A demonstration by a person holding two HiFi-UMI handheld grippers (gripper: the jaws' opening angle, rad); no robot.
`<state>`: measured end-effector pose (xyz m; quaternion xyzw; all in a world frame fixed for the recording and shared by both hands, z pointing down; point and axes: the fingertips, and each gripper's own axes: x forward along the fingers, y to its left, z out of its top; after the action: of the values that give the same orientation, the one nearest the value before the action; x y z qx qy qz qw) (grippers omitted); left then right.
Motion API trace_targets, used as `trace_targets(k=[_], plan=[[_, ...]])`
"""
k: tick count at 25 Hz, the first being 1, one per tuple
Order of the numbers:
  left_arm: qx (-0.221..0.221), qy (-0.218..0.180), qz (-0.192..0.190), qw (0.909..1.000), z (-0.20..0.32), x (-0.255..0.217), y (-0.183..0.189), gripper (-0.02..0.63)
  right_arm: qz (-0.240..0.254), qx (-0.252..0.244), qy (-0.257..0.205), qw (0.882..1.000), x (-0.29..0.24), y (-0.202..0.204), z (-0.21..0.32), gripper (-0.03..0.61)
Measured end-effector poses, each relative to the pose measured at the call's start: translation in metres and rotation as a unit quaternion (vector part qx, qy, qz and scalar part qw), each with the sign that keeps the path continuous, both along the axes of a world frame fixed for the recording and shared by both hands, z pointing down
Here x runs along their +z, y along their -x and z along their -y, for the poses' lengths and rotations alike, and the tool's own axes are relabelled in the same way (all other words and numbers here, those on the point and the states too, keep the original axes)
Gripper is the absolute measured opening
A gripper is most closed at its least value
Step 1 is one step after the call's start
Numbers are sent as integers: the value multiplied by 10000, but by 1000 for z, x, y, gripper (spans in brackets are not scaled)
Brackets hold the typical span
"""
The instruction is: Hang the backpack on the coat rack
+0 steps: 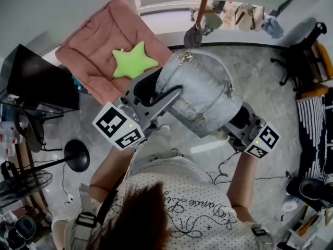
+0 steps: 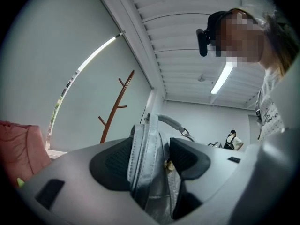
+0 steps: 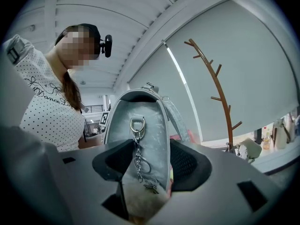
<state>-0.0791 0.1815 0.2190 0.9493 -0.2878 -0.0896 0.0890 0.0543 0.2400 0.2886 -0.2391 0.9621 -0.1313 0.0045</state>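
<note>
The backpack (image 1: 200, 95), a pale silver one, is up in the air in front of the person, carried between the two tools above the grey floor (image 1: 260, 66). The left hand-held gripper (image 2: 150, 165) is clamped on a stitched silver strap or edge at the bag's left side. Its dark pads (image 2: 112, 163) press the material from both sides, and a small gold fitting (image 2: 167, 164) sits against the right-hand pad. The right hand-held gripper (image 3: 147, 165) holds the opposite side, its jaws pressed onto a silver panel. There a metal ring (image 3: 137, 124) carries a short chain down to a pale fluffy charm (image 3: 140, 203).

The coat rack (image 1: 204, 4), a slim brown pole with short upturned pegs, stands just beyond the bag's top end, toward the window wall. The bag rests on none of its pegs, and in both gripper views the rack stands apart from it.

Beside the left gripper lies a pink cushion (image 1: 93, 46) with a green star pillow (image 1: 132, 61) on top.
</note>
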Motion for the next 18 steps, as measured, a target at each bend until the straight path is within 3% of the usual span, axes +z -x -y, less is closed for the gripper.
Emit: trace_targets(k=[9,18], plan=[[276,-3,1,9996,68,-3,31,239,95,353,81,9993,-3,35,59,250],[98,253,-75,9996,98,14,33,238,89,224,214,9995,8,32,91,252]])
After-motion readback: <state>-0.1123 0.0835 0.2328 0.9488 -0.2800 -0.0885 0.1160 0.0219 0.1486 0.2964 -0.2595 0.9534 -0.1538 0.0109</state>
